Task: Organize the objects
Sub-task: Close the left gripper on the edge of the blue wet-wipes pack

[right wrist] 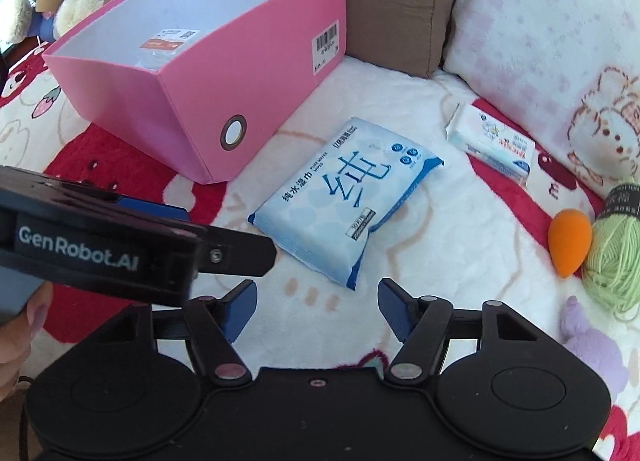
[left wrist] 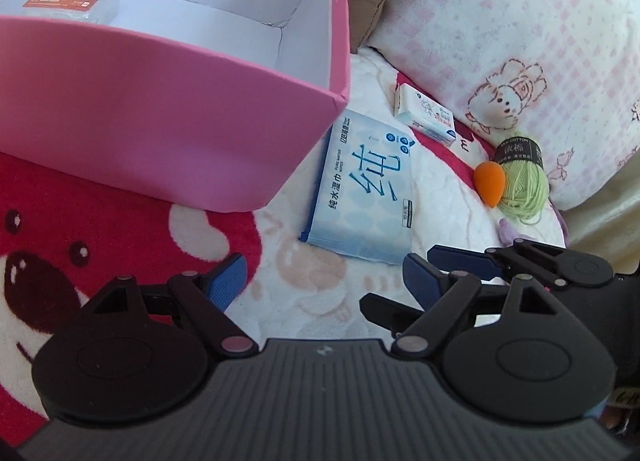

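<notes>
Clutter everywhere on this fuzzy bear-print blanket [right wrist: 420, 229]. Glossy blue wet wipes pack [right wrist: 344, 201] lies flat just beside the pink cardboard box [right wrist: 192, 109], which already has a clear-wrapped packet [right wrist: 164, 47] inside, some kind of boxed item, hard to read. Smaller tissue pack [right wrist: 494, 149] sits near the pillow [right wrist: 560, 41], and the orange teardrop sponge [right wrist: 568, 243] touches a ball of green yarn [right wrist: 614, 257]. Left gripper [left wrist: 324, 281] and right gripper [right wrist: 316, 307] both hover low over the blanket close to the wipes, jaws spread with nothing between them. Left one's body partly blocks the right camera's view of the blanket.
</notes>
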Available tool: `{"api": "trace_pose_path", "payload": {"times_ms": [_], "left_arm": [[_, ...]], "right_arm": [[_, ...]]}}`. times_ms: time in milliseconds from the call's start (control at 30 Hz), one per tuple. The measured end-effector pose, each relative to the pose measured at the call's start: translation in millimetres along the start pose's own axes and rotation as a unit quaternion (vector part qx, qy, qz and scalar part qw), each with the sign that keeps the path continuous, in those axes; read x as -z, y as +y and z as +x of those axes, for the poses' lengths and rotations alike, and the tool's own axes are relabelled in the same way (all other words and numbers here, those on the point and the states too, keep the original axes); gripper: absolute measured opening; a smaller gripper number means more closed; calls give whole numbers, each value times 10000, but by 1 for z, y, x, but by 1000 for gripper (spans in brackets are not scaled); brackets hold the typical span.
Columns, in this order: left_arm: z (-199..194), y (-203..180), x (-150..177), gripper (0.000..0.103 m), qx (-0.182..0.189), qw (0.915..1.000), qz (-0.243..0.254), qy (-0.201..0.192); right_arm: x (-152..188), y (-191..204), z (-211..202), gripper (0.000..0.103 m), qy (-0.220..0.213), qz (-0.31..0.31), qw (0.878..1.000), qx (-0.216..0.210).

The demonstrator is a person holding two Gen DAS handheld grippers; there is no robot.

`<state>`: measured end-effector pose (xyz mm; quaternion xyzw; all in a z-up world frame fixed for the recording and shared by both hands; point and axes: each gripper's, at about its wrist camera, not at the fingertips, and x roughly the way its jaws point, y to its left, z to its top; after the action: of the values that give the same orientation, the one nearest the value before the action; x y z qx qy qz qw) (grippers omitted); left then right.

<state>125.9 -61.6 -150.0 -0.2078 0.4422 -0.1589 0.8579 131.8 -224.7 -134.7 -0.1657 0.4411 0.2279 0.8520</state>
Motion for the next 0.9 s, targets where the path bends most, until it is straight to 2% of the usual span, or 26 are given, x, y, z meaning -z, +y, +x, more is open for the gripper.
{"api": "trace_pose_path", "payload": {"times_ms": [233, 400, 567, 733, 900], "left_arm": [[8, -1, 4, 82, -4, 9998, -21, -200], [9, 3, 1, 81, 89, 9996, -101, -238], [7, 7, -1, 71, 394, 9988, -149, -239], [10, 16, -2, 55, 671, 9965, -505, -31], [5, 23, -3, 50, 724, 9951, -662, 149]], "right_arm": [[-3, -3, 10, 63, -249, -259, 9993, -108], [-6, -11, 22, 51, -251, -113, 9994, -227], [-7, -11, 19, 32, -245, 145, 9990, -358], [-4, -3, 15, 24, -226, 181, 9987, -425], [0, 10, 11, 20, -174, 269, 9978, -582]]}}
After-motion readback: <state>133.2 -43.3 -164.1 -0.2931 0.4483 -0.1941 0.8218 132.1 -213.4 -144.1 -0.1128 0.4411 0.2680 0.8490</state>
